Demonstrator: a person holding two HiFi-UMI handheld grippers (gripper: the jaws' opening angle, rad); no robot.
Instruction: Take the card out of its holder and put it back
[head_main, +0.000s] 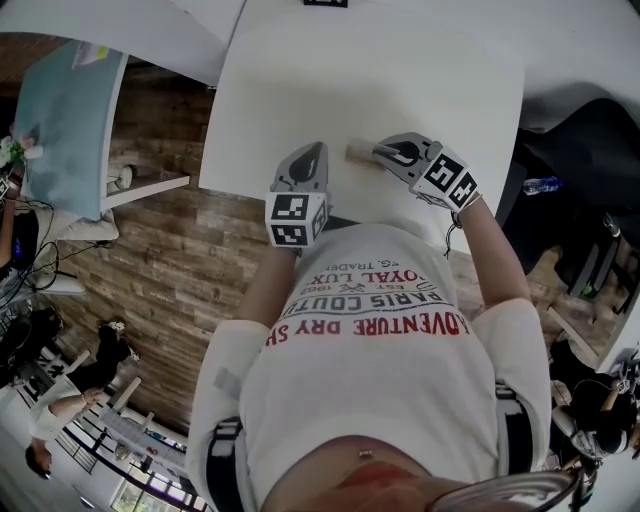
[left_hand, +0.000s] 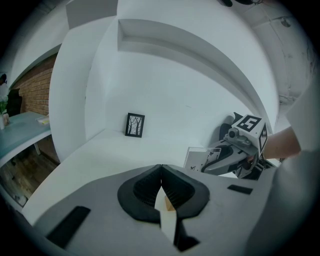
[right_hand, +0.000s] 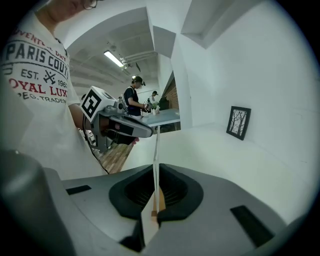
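A white card with black print (left_hand: 200, 159) stands upright just above the white table (head_main: 300, 80), its lower edge near the tabletop. My right gripper (left_hand: 216, 161) is shut on it. In the right gripper view the card (right_hand: 155, 150) shows edge-on as a thin strip rising from between the closed jaws of that gripper (right_hand: 155, 167). In the head view a small tan piece (head_main: 358, 152), apparently the holder, lies at the tips of the right gripper (head_main: 378, 152). My left gripper (head_main: 312, 150) hovers a little to the left, shut with nothing in it (left_hand: 161, 167).
A small black-framed picture (left_hand: 134, 124) stands at the table's far side against the white wall. The table's near edge runs at the person's waist. Left of it lie wood flooring and a light-blue table (head_main: 65, 120). People stand in the background (right_hand: 134, 97).
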